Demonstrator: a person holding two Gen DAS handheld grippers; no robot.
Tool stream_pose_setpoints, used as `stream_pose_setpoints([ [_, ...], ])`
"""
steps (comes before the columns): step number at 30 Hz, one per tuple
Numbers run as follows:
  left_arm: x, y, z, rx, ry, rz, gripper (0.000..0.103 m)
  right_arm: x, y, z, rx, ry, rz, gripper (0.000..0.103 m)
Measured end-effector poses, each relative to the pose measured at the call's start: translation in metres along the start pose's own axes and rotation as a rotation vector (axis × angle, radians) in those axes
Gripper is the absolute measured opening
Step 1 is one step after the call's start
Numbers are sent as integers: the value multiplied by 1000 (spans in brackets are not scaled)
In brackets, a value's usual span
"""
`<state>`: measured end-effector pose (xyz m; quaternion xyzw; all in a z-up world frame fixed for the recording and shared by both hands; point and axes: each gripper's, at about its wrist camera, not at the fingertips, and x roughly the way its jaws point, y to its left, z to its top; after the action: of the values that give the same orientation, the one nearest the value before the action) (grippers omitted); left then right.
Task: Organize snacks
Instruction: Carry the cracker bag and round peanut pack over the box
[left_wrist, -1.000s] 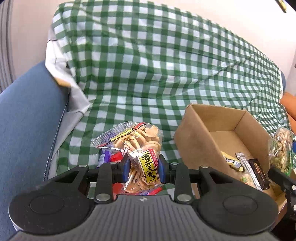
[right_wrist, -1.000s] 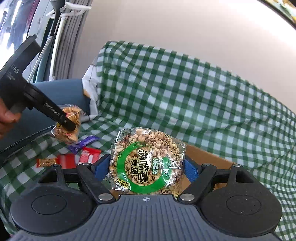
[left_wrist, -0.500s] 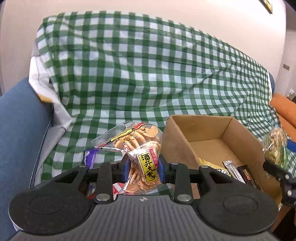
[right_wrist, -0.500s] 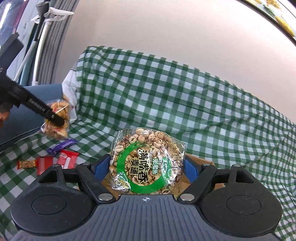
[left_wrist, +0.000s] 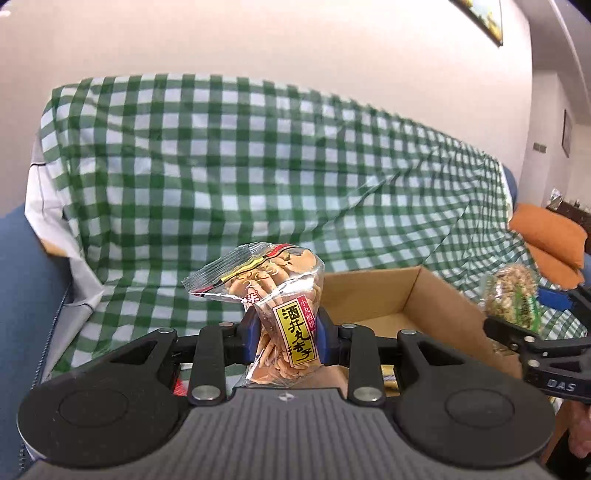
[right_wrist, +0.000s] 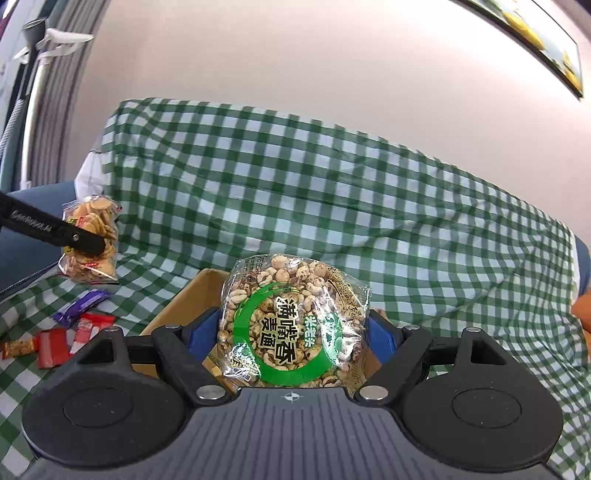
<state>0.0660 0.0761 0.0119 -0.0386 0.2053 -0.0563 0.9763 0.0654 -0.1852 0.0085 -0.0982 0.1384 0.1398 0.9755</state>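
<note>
Two views, left wrist first: left tool (left_wrist: 285, 338) clenched on a rice cracker bag (left_wrist: 280, 314), held above the near-left edge of the open cardboard box (left_wrist: 424, 295) on the green checked cloth (left_wrist: 221, 166), with the right tool (left_wrist: 524, 314) and its puffed grain bag (left_wrist: 513, 299) at right. Right wrist view: right tool (right_wrist: 291, 332) clamped on the puffed grain bag (right_wrist: 291, 321) above the cardboard box (right_wrist: 184, 306); left tool (right_wrist: 86, 242) gripping the rice cracker bag (right_wrist: 92, 236) at left; purple wrapper (right_wrist: 79, 303), red packets (right_wrist: 70, 332) lying loose on the checked cloth (right_wrist: 332, 203).
</note>
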Motion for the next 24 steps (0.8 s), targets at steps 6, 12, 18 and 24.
stream_pose_setpoints([
  [6, -2, -24, -2, 25, -35, -28, 33, 6, -13, -1, 61, 10, -64, 83],
  [12, 4, -43, -3, 37, -41, -70, 33, 10, -24, -1, 128, 17, -134, 83],
  [18, 10, -57, -4, 53, -56, -113, 33, 15, -31, -3, 169, 25, -186, 83],
  [24, 17, -69, -7, 91, -63, -153, 34, 20, -34, -5, 187, 38, -211, 83],
])
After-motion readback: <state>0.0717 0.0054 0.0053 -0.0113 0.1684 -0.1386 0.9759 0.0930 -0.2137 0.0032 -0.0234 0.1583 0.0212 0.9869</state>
